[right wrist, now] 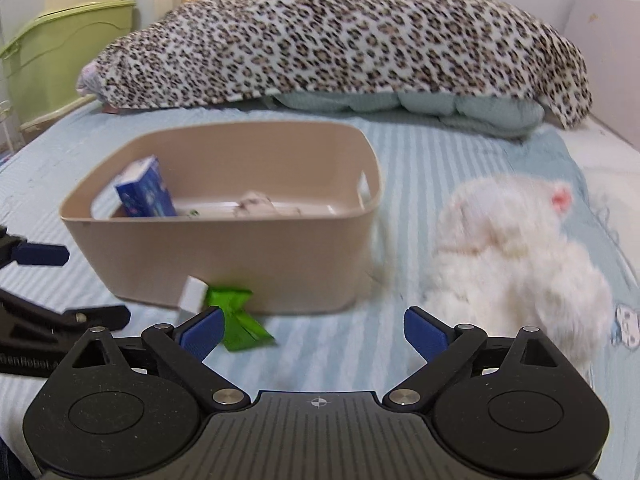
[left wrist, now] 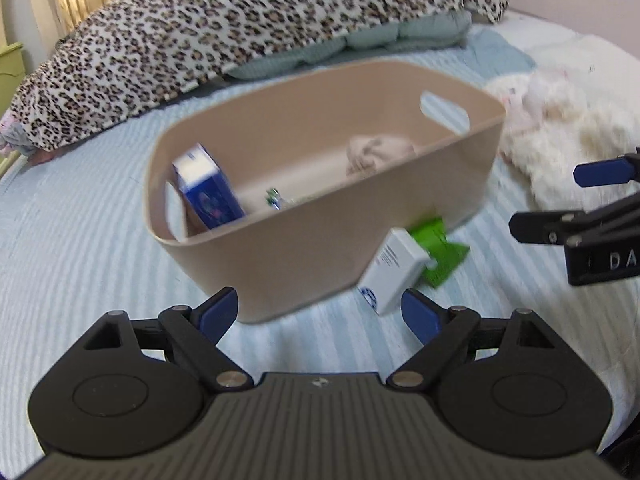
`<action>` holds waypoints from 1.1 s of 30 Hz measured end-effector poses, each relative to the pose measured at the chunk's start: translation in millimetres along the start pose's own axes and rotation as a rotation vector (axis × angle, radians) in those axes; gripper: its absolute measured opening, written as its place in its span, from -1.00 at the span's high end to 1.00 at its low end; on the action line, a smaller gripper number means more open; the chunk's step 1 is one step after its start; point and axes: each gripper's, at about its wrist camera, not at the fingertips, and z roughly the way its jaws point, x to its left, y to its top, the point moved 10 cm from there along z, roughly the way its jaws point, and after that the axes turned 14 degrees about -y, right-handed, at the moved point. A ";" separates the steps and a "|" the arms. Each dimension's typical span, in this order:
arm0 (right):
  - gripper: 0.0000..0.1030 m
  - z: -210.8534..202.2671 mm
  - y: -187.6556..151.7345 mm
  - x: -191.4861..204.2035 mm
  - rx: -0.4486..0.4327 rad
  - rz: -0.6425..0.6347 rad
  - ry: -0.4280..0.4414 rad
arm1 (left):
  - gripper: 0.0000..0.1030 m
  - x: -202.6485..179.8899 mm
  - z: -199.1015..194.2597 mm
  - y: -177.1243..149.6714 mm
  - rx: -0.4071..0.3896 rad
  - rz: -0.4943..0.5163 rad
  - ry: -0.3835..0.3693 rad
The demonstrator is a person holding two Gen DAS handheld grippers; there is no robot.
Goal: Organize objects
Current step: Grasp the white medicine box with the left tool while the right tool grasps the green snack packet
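Observation:
A beige plastic bin (left wrist: 304,256) (right wrist: 224,256) stands on the bed. Inside it are a blue and white box (left wrist: 208,186) (right wrist: 146,194), a small green-labelled item (left wrist: 274,197) and a crumpled pale cloth (left wrist: 376,150). A white box (left wrist: 394,270) (right wrist: 193,294) and a green packet (left wrist: 438,254) (right wrist: 238,320) lie on the sheet against the bin's near wall. A white plush toy (left wrist: 560,140) (right wrist: 516,260) lies to the right. My left gripper (left wrist: 320,312) is open and empty, just before the bin and white box. My right gripper (right wrist: 314,330) is open and empty, between packet and plush.
The bed has a light blue striped sheet (left wrist: 80,240) (right wrist: 400,160). A leopard-print blanket (left wrist: 240,20) (right wrist: 340,40) over teal bedding lies behind the bin. A green storage box (right wrist: 60,48) stands off the bed at the left. The right gripper shows at the left wrist view's right edge (left wrist: 580,216).

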 end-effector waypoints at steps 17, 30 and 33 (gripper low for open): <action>-0.89 43.0 -28.3 -2.0 0.097 0.014 0.024 | -0.72 -13.0 66.1 -8.6 0.055 -0.070 -0.018; -0.88 55.2 -32.5 21.1 0.146 -0.006 0.087 | -0.31 2.6 69.2 -12.3 0.035 -0.182 -0.078; -0.88 57.0 -31.3 30.2 0.151 -0.023 0.097 | -0.24 7.6 67.3 -12.4 0.033 -0.201 -0.091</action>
